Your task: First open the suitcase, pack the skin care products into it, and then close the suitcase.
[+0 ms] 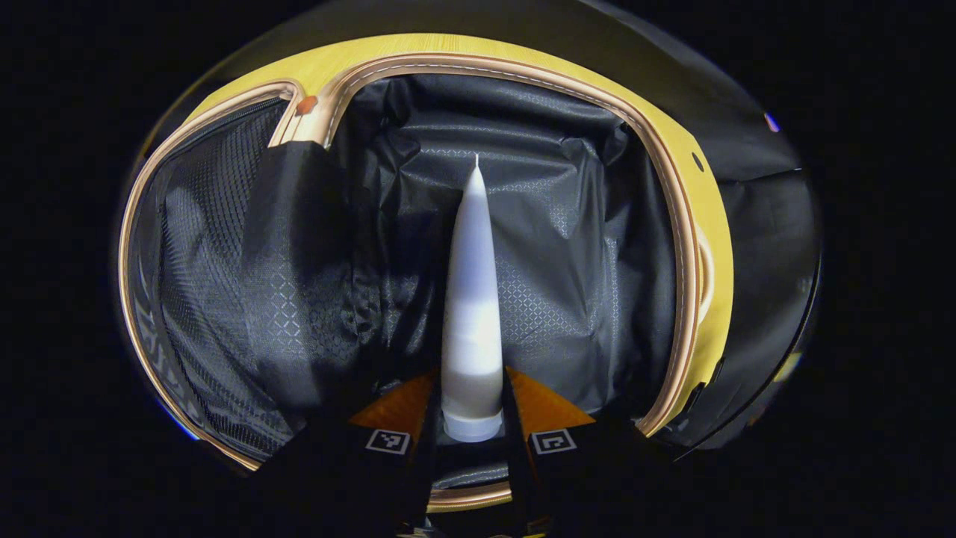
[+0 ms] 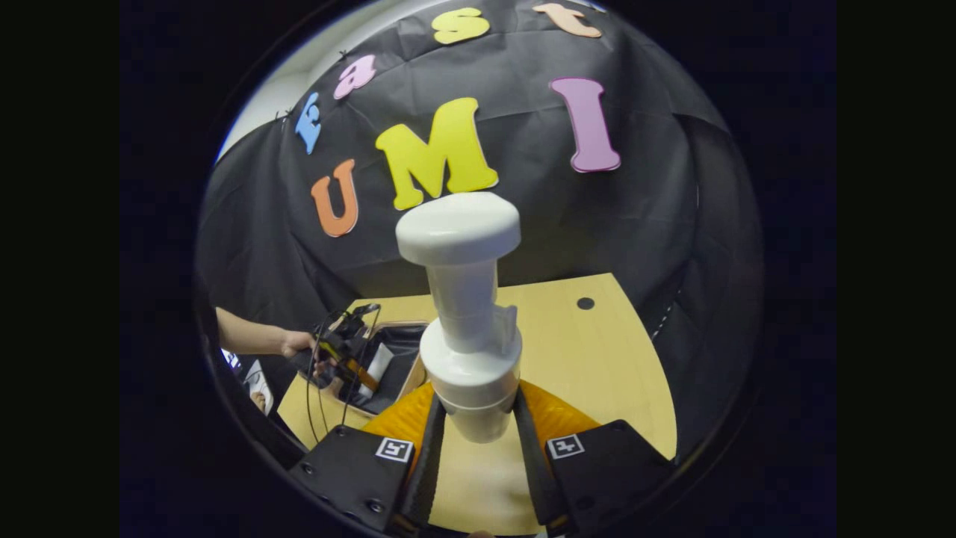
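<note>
In the left gripper view, a white squeeze tube (image 1: 472,299) points away from me over the open suitcase (image 1: 523,224), whose dark lining and tan zipper rim lie below. My left gripper (image 1: 470,418) is shut on the tube near its cap end. In the right gripper view, a white pump bottle (image 2: 467,314) stands upright between the fingers of my right gripper (image 2: 478,426), which is shut on its lower body above the wooden table (image 2: 597,351). Farther off at the left, the other gripper (image 2: 347,359) holds the tube (image 2: 376,368) over the suitcase (image 2: 407,344).
A mesh pocket (image 1: 202,284) lines the suitcase's left half. The table has a small round hole (image 2: 585,303) near its far edge. A person's hand and forearm (image 2: 261,340) hold the far gripper at the left. Black cloth walls the booth behind the table.
</note>
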